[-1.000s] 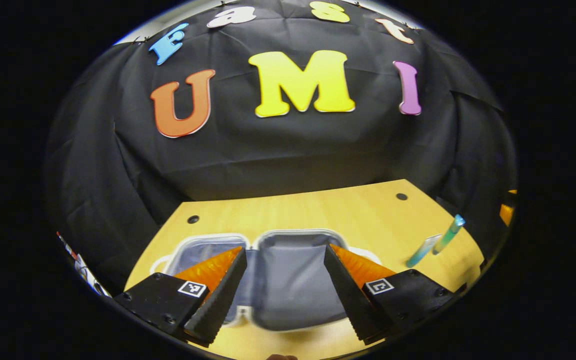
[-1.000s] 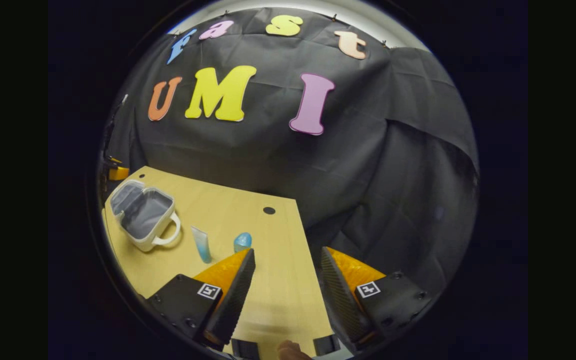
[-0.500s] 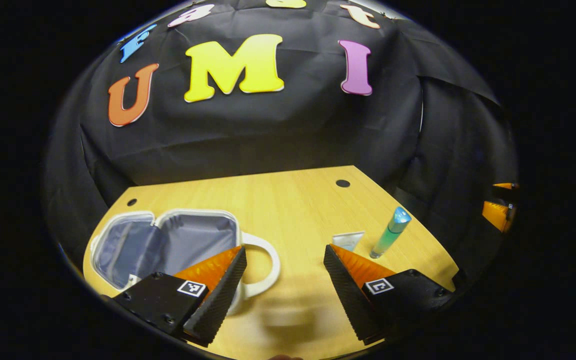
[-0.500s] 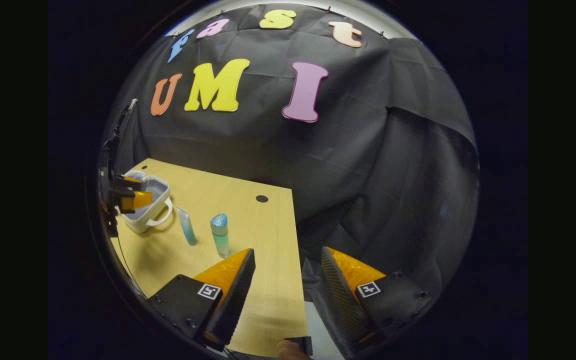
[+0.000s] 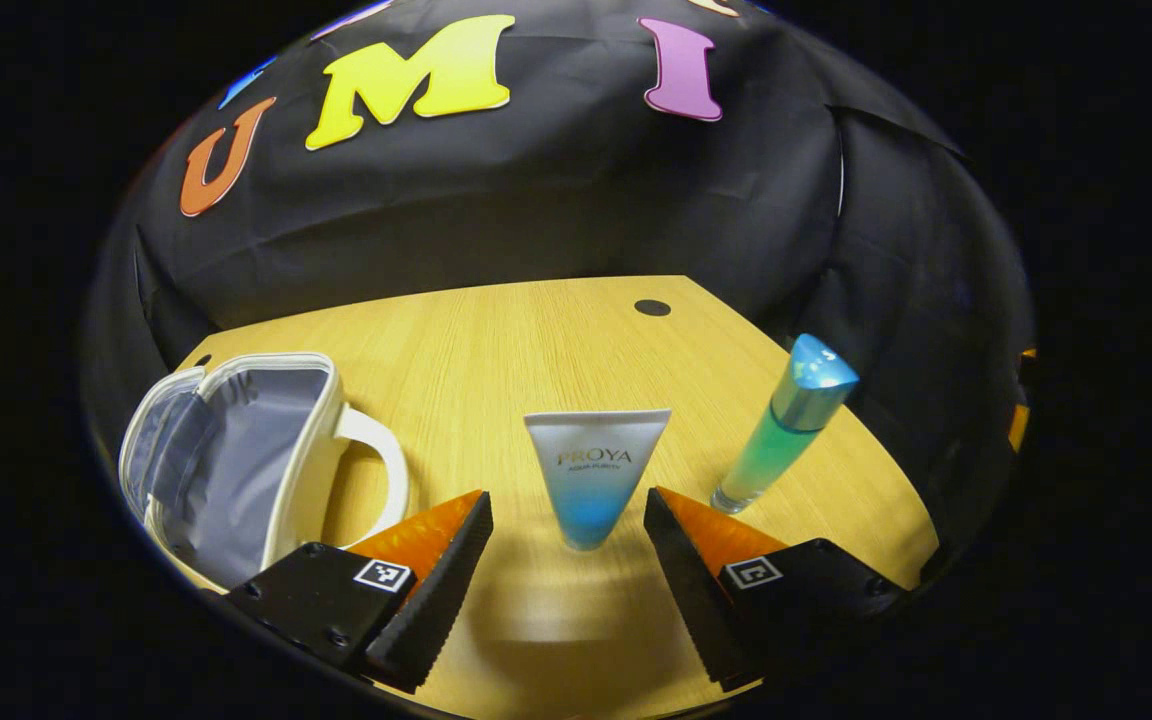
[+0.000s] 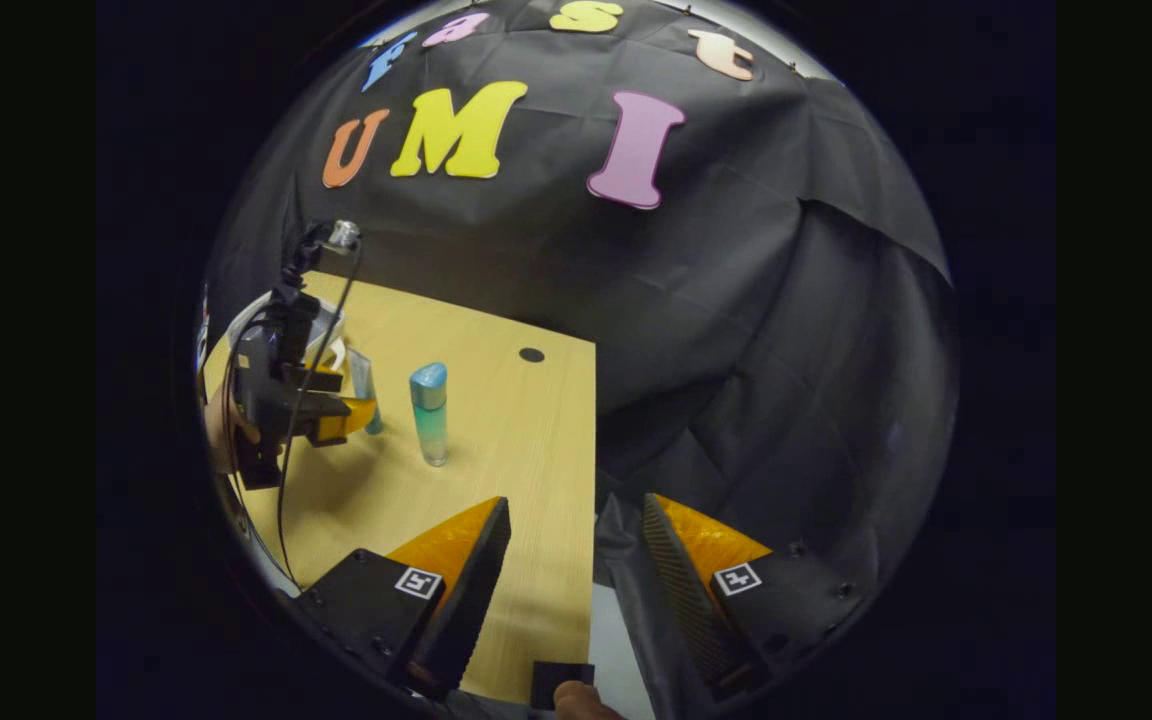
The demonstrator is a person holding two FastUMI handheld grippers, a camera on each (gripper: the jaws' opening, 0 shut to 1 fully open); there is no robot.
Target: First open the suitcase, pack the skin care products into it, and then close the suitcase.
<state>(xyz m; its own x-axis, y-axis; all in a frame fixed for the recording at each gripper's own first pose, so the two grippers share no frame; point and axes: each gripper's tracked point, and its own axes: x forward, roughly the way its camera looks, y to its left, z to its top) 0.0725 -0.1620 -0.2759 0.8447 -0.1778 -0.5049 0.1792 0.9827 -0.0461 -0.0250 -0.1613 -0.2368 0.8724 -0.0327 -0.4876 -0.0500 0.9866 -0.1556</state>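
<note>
A small white suitcase (image 5: 236,450) with a grey lining lies open on the wooden table (image 5: 536,340), its loop handle toward the middle. A white-to-blue tube (image 5: 591,475) stands upright just ahead of my left gripper (image 5: 568,520), which is open with the tube's base in line with the gap between its fingers. A slim green bottle with a blue cap (image 5: 786,420) stands to the tube's right. In the right gripper view the left gripper (image 6: 341,420) reaches toward the tube (image 6: 364,385), the bottle (image 6: 428,412) beside it. My right gripper (image 6: 576,540) is open above the table's right edge.
The black cloth wall closes the table's far side and right side. A round cable hole (image 5: 652,307) sits near the table's far edge. A hand (image 6: 221,435) and a dangling cable follow the left gripper. The table's right edge (image 6: 593,470) drops off beside my right gripper.
My left gripper has swung right from the open suitcase and come close to the tube, which now stands in front of the gap. The right gripper has drifted back slightly.
</note>
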